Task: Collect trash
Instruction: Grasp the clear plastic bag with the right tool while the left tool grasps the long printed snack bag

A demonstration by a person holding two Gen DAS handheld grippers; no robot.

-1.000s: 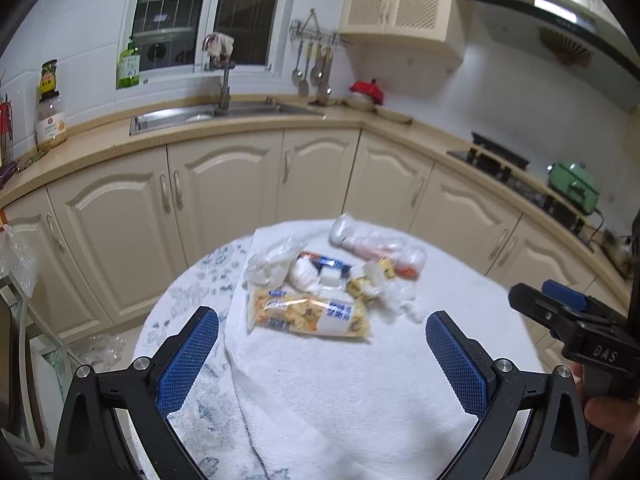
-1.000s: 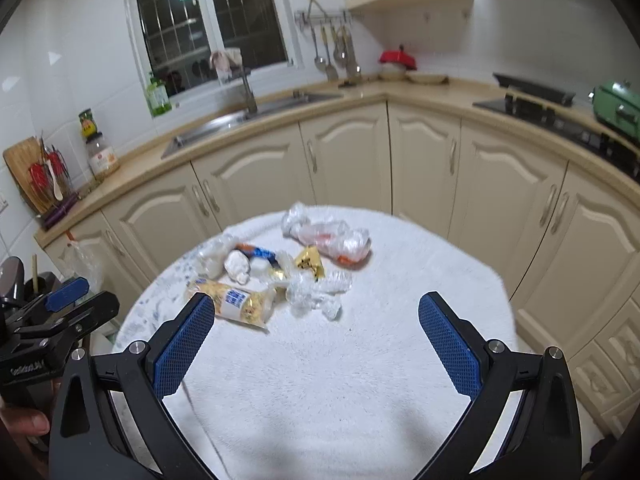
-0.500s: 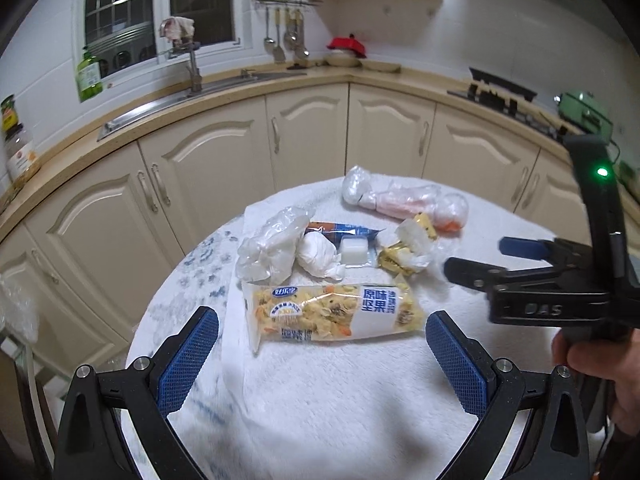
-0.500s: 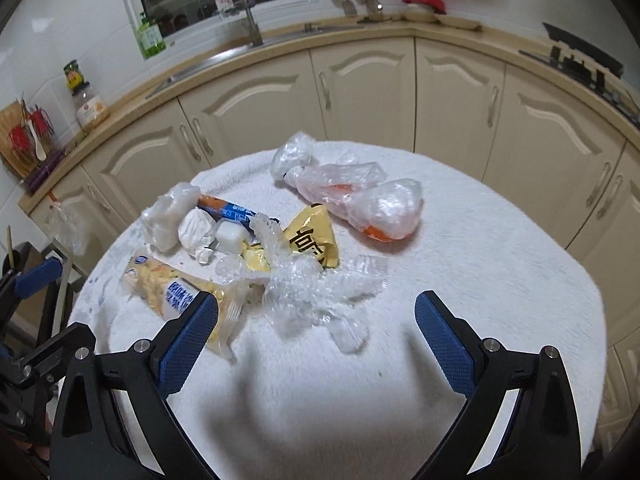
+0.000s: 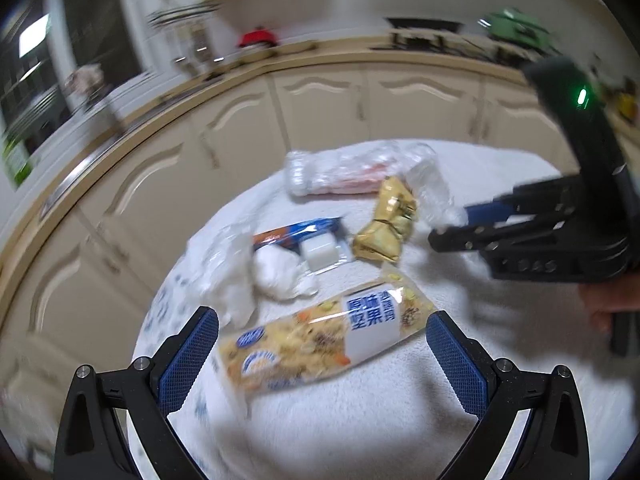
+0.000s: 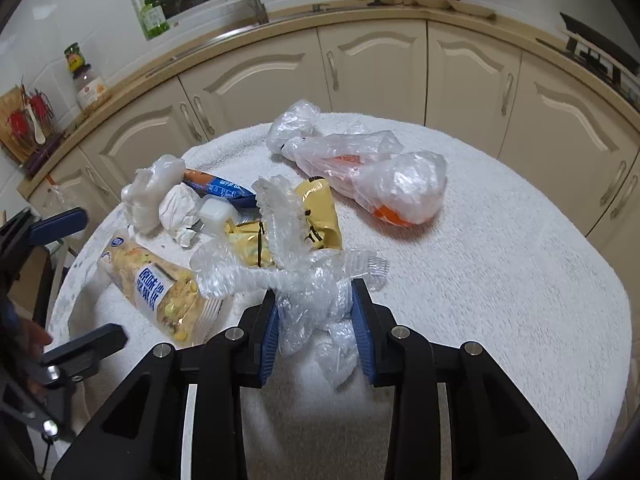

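Trash heap on a round, towel-covered surface (image 6: 500, 280), set before cream kitchen cabinets.

Item, right tongs (image 6: 316, 316): jaws closing on a crumpled clear plastic wrap (image 6: 296, 276). The wrap sits between both blue pads and already looks pinched, its loose tails spilling up and away over the heap.

Item, left tongs (image 5: 322, 354): spread wide, nothing between the pads. Directly ahead lies the nut-mix snack packet (image 5: 320, 344), flat on the towel, its long axis running roughly from one pad toward the other with the right end tilted away. Judged the nearer hand for this packet; a grip across its short width would call for a wrist turn.

Remaining lots, farther back: gold wrapper (image 6: 308, 216), blue-and-orange wrapper (image 6: 218, 186), white tissue wad (image 6: 178, 206), small white cube (image 6: 216, 214), knotted clear bag with orange contents (image 6: 372, 180).
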